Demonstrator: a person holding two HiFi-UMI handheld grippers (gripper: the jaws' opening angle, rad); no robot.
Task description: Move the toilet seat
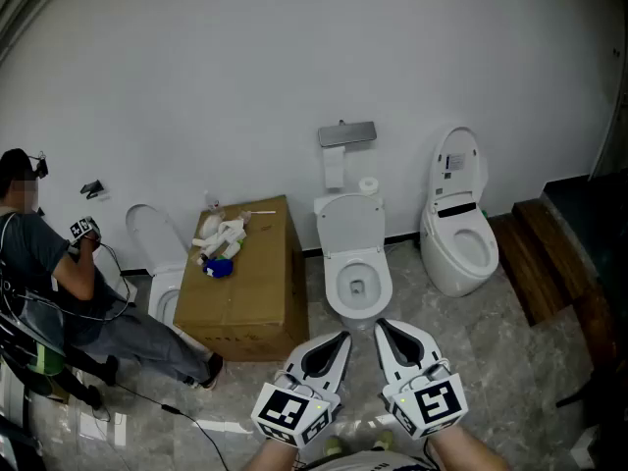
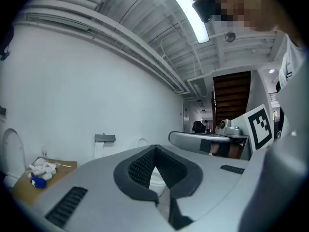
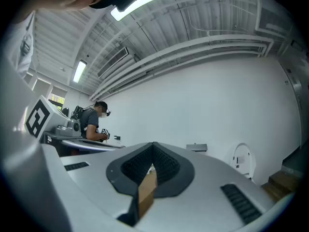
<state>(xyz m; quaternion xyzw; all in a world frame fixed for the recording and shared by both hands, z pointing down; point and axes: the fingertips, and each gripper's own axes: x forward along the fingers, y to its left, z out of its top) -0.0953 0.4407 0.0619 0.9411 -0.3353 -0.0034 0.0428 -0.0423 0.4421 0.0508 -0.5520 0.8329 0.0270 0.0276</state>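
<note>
The right gripper [image 3: 153,146] has its jaws together, a person [image 3: 91,123] beyond at left.

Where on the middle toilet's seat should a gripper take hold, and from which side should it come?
Grip the front edge of the seat ring, coming from the front, the near side in the head view. The ring lies flat and seems hinged at the back, below the raised lid, so its front lip probably gives the most leverage.
</note>
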